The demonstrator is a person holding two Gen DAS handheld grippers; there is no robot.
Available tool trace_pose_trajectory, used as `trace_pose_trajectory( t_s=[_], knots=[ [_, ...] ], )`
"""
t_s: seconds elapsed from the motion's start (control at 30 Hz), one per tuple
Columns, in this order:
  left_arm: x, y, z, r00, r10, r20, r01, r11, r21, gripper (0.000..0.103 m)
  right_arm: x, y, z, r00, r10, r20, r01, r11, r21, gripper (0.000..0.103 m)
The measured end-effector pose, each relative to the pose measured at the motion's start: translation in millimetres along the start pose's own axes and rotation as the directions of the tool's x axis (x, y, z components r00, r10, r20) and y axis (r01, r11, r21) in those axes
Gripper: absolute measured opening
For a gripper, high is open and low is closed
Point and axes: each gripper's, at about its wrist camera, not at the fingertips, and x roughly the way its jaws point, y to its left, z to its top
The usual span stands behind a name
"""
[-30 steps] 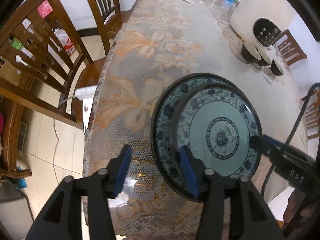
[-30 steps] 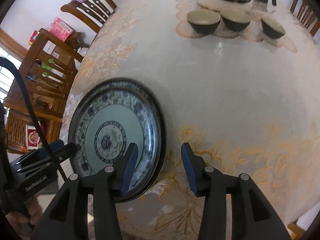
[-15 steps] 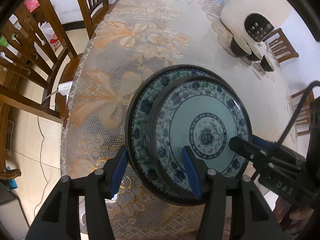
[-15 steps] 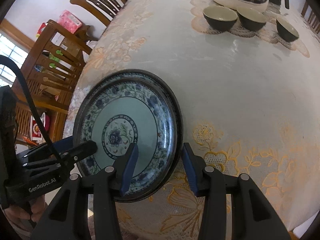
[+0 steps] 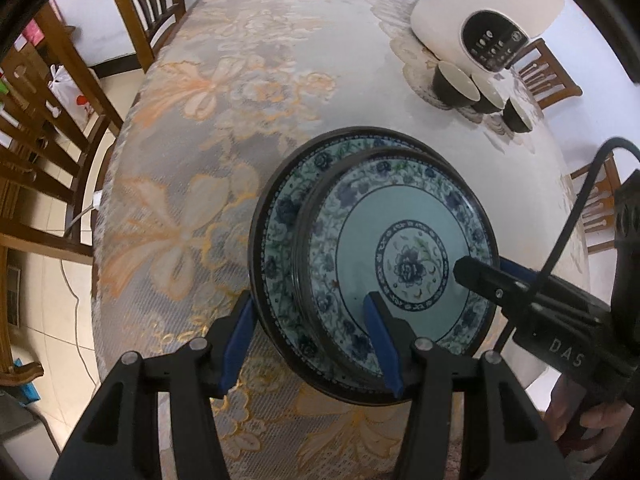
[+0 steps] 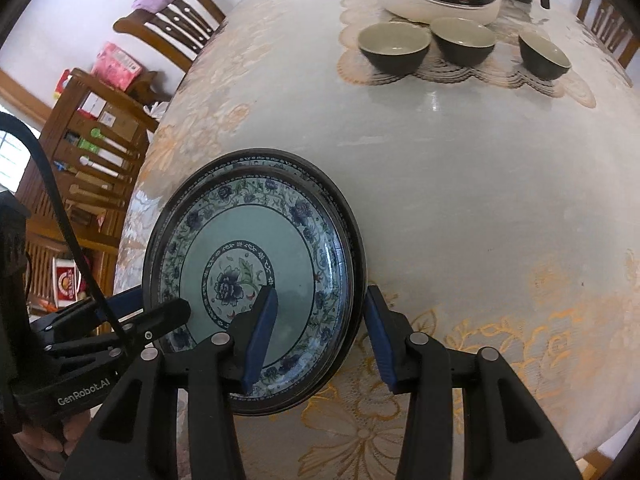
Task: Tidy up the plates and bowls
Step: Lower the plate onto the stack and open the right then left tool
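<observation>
Left gripper [image 5: 310, 334] straddling the near-left rims of two stacked blue-floral plates [image 5: 400, 264] on a lace-covered table [image 5: 224, 128]; pads apart, one outside the lower rim, one over the upper plate; right gripper [image 5: 480, 272] reaching onto the plates from the right; three dark bowls [image 5: 476, 94] beside a white cooker [image 5: 480, 20] beyond.

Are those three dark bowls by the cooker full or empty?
Empty: the three dark bowls stand upright, and only bare pale insides show.
</observation>
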Motion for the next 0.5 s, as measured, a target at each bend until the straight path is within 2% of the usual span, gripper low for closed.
trace_pose_trajectory(
  t_s=[0.3, 0.5],
  knots=[
    [5, -6, 13, 1.0, 0.006, 0.003, -0.006, 1.0, 0.024, 0.057, -5, -11, 6, 1.0, -0.006, 0.019, 0.005, 1.0, 0.028, 0.046],
    [-7, -2, 10, 0.999, 0.028, 0.028, -0.029, 0.999, 0.036, 0.057, -23, -21, 5, 0.996, -0.035, 0.085, 0.032, 0.999, 0.043, 0.046]
  ],
)
